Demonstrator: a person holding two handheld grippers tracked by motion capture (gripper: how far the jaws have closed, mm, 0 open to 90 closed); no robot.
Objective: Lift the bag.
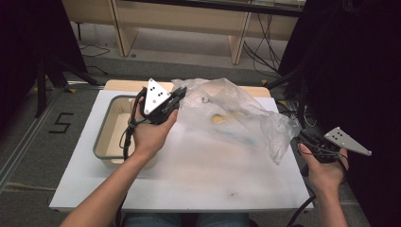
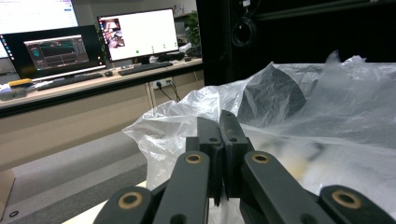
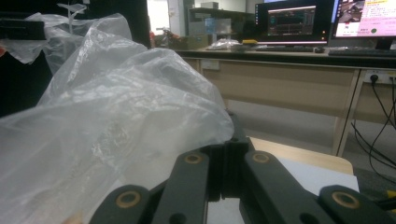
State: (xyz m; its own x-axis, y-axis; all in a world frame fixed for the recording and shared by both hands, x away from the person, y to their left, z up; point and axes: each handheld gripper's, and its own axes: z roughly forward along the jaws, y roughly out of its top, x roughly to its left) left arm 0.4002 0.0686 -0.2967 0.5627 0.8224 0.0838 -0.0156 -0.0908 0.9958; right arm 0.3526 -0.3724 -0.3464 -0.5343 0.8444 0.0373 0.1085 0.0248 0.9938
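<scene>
From the high view, a big clear plastic bag point(image 1: 231, 113) is held up over the white desk point(image 1: 198, 175). The left tool point(image 1: 181, 92) pinches one edge of the bag near the back of the desk. The right tool point(image 1: 299, 135) pinches the other edge, out past the right side of the desk. The bag stretches between them. Inside it are a small yellow thing point(image 1: 217, 118) and some other bits too blurry to name. A grey tub point(image 1: 105, 137) with a cream inside sits on the left of the desk, just beside the left hand point(image 1: 151, 132). What is in the tub cannot be made out.

In the left gripper view, the left tool point(image 2: 219, 122) is closed tight, with the thin bag point(image 2: 327, 116) caught between its jaws.

In the right gripper view, the right tool point(image 3: 229, 140) is closed tight too. The bag point(image 3: 116, 116) bunches up over its tips and is gripped there.
</scene>
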